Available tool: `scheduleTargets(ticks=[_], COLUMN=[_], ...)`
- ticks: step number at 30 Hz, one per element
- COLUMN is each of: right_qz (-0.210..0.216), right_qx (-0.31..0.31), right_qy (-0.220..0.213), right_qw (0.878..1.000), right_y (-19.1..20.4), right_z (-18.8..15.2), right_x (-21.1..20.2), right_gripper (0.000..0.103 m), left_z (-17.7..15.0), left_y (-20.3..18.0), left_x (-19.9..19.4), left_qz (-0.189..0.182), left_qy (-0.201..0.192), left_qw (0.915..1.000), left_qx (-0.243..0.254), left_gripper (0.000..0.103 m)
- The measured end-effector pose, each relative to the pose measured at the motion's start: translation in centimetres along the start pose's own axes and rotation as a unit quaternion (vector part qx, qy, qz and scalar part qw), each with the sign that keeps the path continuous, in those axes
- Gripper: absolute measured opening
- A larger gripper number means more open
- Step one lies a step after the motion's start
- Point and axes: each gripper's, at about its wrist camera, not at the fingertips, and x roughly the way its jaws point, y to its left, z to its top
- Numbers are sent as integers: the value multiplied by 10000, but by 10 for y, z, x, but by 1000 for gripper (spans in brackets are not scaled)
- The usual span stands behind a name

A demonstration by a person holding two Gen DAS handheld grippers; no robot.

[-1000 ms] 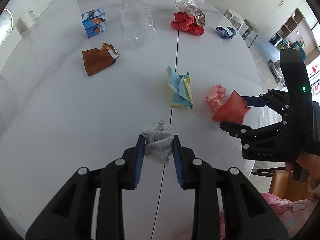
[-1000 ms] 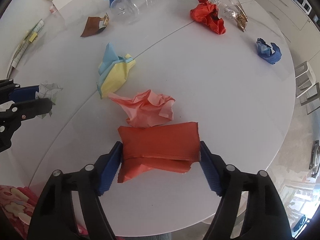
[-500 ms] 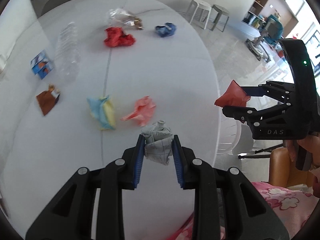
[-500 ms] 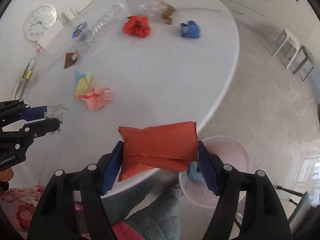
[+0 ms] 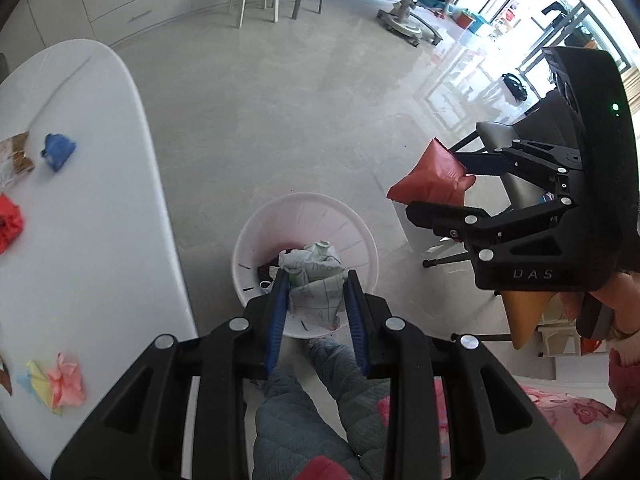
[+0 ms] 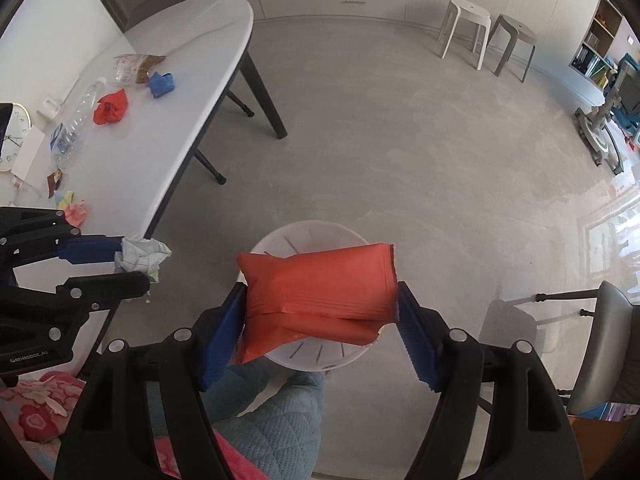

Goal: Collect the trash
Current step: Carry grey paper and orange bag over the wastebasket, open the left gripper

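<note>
My left gripper (image 5: 314, 296) is shut on a crumpled grey-white paper ball (image 5: 314, 280) and holds it over a white trash bin (image 5: 276, 216) on the floor. My right gripper (image 6: 320, 312) is shut on an orange-red snack packet (image 6: 320, 288) and holds it above the same bin (image 6: 308, 236). The left gripper and its paper ball (image 6: 140, 258) show at the left of the right wrist view. The right gripper with its packet (image 5: 432, 180) shows at the right of the left wrist view. Some trash lies in the bin.
The white table (image 5: 100, 220) stands left of the bin with a blue wad (image 5: 58, 150), a red wad (image 5: 10, 222), pink and yellow papers (image 5: 60, 380) on it. A clear bottle (image 6: 82, 112) lies there too. Two stools (image 6: 486, 32) and a chair (image 6: 608, 336) stand on the floor.
Both grippers have swung away from the table to the right and now hang over the bin on the floor, each still holding its piece of trash.
</note>
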Motion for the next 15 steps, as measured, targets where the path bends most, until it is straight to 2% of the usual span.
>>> scheduleTargets(ticks=[4, 6, 9, 15], right_qz=[34, 66, 76, 133], right_qx=[113, 140, 106, 24], right_qy=[20, 33, 60, 92], right_qw=[9999, 9999, 9999, 9999], right_y=[-18, -25, -32, -31], right_z=[-1, -2, -2, 2], right_x=[4, 4, 7, 12], right_gripper=[73, 73, 74, 74], left_z=[21, 24, 27, 24], left_y=[-20, -27, -31, -28], left_x=[15, 17, 15, -1], left_qz=[101, 168, 242, 420], left_qy=[110, 110, 69, -84], left_qw=[9998, 9997, 9996, 9991], left_qx=[141, 161, 161, -8], left_gripper=[32, 44, 53, 62])
